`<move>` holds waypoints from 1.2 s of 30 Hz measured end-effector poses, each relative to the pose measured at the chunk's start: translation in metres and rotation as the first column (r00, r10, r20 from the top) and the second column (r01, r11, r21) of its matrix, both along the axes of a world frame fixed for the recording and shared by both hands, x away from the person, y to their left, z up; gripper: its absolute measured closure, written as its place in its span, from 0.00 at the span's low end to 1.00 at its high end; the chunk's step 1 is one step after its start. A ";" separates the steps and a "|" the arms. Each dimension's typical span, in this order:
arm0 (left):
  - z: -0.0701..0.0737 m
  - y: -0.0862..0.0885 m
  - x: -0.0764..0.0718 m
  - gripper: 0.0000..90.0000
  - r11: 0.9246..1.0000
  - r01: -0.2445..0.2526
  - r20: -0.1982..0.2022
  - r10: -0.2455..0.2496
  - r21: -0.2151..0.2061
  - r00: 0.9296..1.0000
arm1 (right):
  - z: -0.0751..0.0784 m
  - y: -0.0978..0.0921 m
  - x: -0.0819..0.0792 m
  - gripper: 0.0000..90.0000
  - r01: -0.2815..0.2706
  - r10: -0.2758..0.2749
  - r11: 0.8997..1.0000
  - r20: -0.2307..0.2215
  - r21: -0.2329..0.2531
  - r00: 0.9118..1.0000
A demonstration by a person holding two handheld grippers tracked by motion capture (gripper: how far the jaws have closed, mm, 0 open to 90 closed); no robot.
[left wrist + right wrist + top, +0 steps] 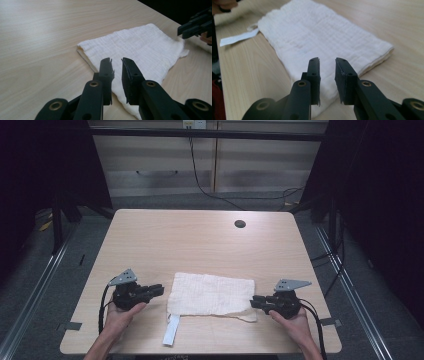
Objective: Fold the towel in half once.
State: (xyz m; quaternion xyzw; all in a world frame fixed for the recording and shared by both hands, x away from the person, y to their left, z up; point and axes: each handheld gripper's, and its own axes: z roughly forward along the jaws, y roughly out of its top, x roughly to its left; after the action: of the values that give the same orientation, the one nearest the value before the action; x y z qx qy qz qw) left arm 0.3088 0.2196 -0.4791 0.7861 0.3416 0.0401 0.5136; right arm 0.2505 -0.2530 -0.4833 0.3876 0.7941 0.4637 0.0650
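the near end of the cloth (140,47) is hidden behind the left gripper (116,61) fingers. at 12 o'clock in the right gripper view, the cloth's far end is blurred and cut off.

The cloth (211,294) is white with a faint woven grid, and its tag (171,329) is plain white. The table (195,240) is pale wood-grain, and both grippers (156,291) (257,302) are black.
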 end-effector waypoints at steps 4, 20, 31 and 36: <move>0.000 -0.015 0.015 0.87 1.000 0.017 0.005 -0.017 0.025 1.000 | 0.006 -0.003 0.008 0.84 0.035 -0.036 0.999 0.018 0.023 0.999; -0.028 -0.054 0.020 0.88 0.976 0.088 -0.045 -0.080 0.198 0.996 | 0.000 0.000 0.083 0.82 0.098 -0.100 0.991 -0.017 -0.087 0.995; -0.028 -0.044 0.011 0.88 0.976 0.092 -0.052 -0.084 0.195 0.995 | -0.022 0.011 0.092 0.68 0.088 -0.096 0.988 -0.063 -0.129 0.993; -0.028 -0.040 0.013 0.88 0.978 0.083 -0.063 -0.072 0.192 0.995 | -0.025 0.015 0.092 0.89 0.051 -0.058 0.993 -0.068 -0.105 0.996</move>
State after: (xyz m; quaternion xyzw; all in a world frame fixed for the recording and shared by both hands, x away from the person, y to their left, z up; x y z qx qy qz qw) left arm 0.3217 0.1796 -0.5067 0.8462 0.3191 0.0312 0.4256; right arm 0.3425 -0.2382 -0.5085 0.4214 0.8078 0.4063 0.0694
